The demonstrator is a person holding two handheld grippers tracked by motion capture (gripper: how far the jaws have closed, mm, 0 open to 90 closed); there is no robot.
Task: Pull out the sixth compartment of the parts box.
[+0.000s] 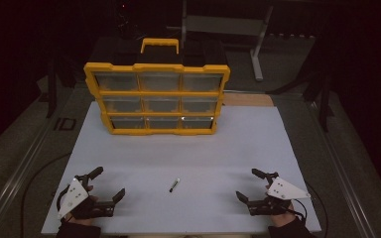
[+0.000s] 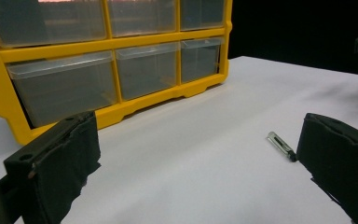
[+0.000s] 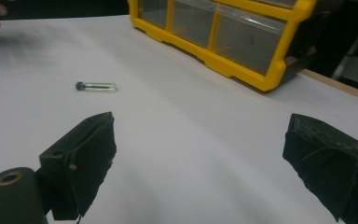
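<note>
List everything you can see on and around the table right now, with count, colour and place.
Drawer cabinet: 1, yellow frame with nine clear drawers, far middle of the board, handle on top.
Small vial: 1, clear with a dark cap, lying flat near the front, between the grippers.
Board: 1, white, covering the table.
Metal stand: 1, grey, behind the table at right.
Left gripper: 1, black, front left, jaws apart, holding nothing.
Right gripper: 1, black, front right, jaws apart, holding nothing.

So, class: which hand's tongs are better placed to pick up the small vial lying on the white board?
Left, marginally: the left tongs sit open slightly nearer the vial, which lies beside one pad. The right tongs are open too.
</note>
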